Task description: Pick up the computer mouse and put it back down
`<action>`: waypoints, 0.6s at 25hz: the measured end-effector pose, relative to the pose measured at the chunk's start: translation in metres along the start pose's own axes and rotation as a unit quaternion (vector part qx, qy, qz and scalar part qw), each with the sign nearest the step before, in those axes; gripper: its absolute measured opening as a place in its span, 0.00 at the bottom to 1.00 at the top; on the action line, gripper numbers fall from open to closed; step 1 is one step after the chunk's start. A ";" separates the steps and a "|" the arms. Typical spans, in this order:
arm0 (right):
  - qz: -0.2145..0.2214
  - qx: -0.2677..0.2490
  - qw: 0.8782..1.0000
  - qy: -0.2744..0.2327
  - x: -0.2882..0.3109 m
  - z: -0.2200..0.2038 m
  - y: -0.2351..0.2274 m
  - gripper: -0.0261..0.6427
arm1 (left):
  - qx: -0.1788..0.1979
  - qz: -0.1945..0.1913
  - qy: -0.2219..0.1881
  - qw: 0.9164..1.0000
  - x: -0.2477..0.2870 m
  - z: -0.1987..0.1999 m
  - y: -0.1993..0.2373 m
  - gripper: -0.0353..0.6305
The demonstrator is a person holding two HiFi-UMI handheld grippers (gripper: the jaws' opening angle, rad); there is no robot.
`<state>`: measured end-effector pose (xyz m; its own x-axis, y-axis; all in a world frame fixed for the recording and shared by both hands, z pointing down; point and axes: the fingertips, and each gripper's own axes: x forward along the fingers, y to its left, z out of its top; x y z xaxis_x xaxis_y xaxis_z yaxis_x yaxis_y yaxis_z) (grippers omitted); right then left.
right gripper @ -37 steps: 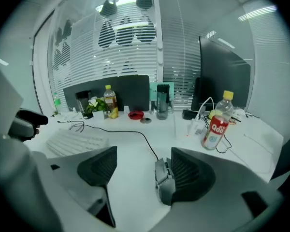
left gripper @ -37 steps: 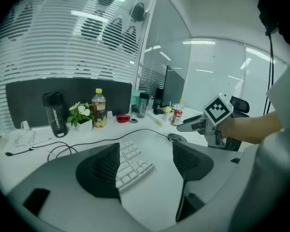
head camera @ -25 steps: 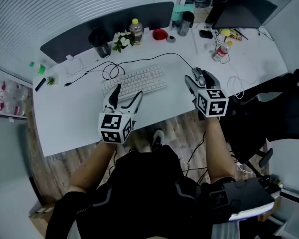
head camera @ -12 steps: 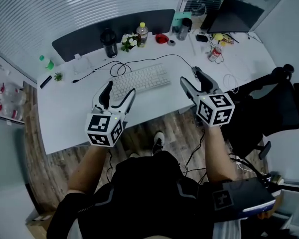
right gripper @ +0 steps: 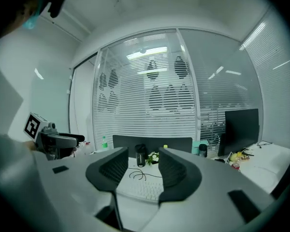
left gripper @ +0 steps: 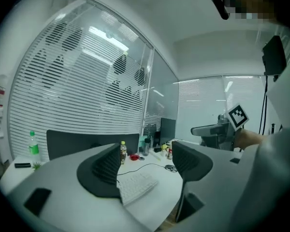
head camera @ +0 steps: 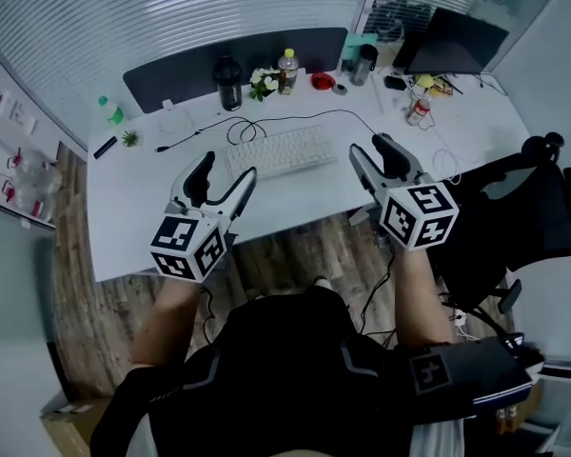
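Resting flat on the white desk (head camera: pixel 133 219), the computer mouse (left gripper: pixel 170 167) is held by neither tool. The left gripper view shows it as a small dark shape to the right of the keyboard (head camera: pixel 281 150), at the end of its black cable (head camera: pixel 305 114). In the head view the right gripper's jaws cover that spot. The left gripper (head camera: pixel 226 166) hangs above the desk's near edge with jaws wide apart and nothing between the pads. The right gripper (head camera: pixel 367 147) hangs likewise above the near edge. Its jaws have just been closing and stand partly apart, and its own view shows only air between them, with keyboard and cable beyond. Assessment: no lift is in progress. The mouse's position fits either a completed put-down or a cycle not yet started, and the views do not settle which. If outstanding, approach, grip, lift and return are all left. Orientation: the cable meets the mouse on its far-left side, so the nose is judged to point toward the back of the desk, long axis roughly near-to-far. The shape is too small to confirm this.
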<state>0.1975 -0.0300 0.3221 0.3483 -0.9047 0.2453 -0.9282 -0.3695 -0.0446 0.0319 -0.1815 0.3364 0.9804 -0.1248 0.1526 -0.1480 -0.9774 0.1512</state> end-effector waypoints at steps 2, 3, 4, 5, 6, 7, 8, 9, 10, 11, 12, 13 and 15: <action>0.014 -0.004 1.000 -0.008 -0.001 0.006 0.004 0.33 | 0.007 0.014 -0.008 1.000 -0.006 0.008 0.000 0.56; 0.020 -0.005 1.000 -0.010 -0.001 0.009 0.006 0.32 | 0.010 0.022 -0.011 1.000 -0.009 0.012 -0.001 0.54; 0.026 -0.005 1.000 -0.012 -0.002 0.012 0.006 0.32 | 0.010 0.027 -0.014 0.999 -0.011 0.015 -0.002 0.54; 0.032 -0.007 0.999 -0.013 -0.002 0.014 0.006 0.32 | 0.010 0.032 -0.017 0.999 -0.013 0.019 -0.004 0.54; 0.038 -0.009 0.999 -0.015 -0.002 0.018 0.006 0.32 | 0.009 0.035 -0.020 0.999 -0.014 0.022 -0.006 0.54; 0.042 -0.012 0.999 -0.016 -0.001 0.020 0.004 0.32 | 0.010 0.039 -0.022 0.999 -0.014 0.024 -0.008 0.54; 0.045 -0.014 0.999 -0.017 -0.001 0.023 0.002 0.32 | 0.011 0.044 -0.023 0.999 -0.014 0.026 -0.010 0.54; 0.047 -0.015 0.999 -0.018 -0.002 0.024 0.000 0.32 | 0.011 0.049 -0.024 0.998 -0.013 0.027 -0.012 0.54; 0.049 -0.015 0.998 -0.019 -0.003 0.025 -0.003 0.32 | 0.011 0.054 -0.024 0.998 -0.013 0.028 -0.015 0.54; 0.052 -0.015 0.998 -0.020 -0.004 0.026 -0.005 0.32 | 0.010 0.058 -0.025 0.998 -0.013 0.029 -0.017 0.54; 0.054 -0.015 0.998 -0.021 -0.005 0.027 -0.008 0.32 | 0.010 0.061 -0.025 0.998 -0.013 0.031 -0.019 0.52; 0.058 -0.014 0.998 -0.023 -0.006 0.029 -0.009 0.29 | 0.009 0.065 -0.026 0.998 -0.014 0.032 -0.022 0.50; 0.067 -0.009 0.997 -0.030 -0.008 0.032 -0.009 0.23 | 0.008 0.075 -0.029 0.997 -0.016 0.036 -0.025 0.43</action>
<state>0.2077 -0.0264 0.2892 0.2282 -0.9569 0.1799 -0.9688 -0.2415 -0.0556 0.0248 -0.1611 0.2950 0.9535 -0.2784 0.1152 -0.2912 -0.9497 0.1152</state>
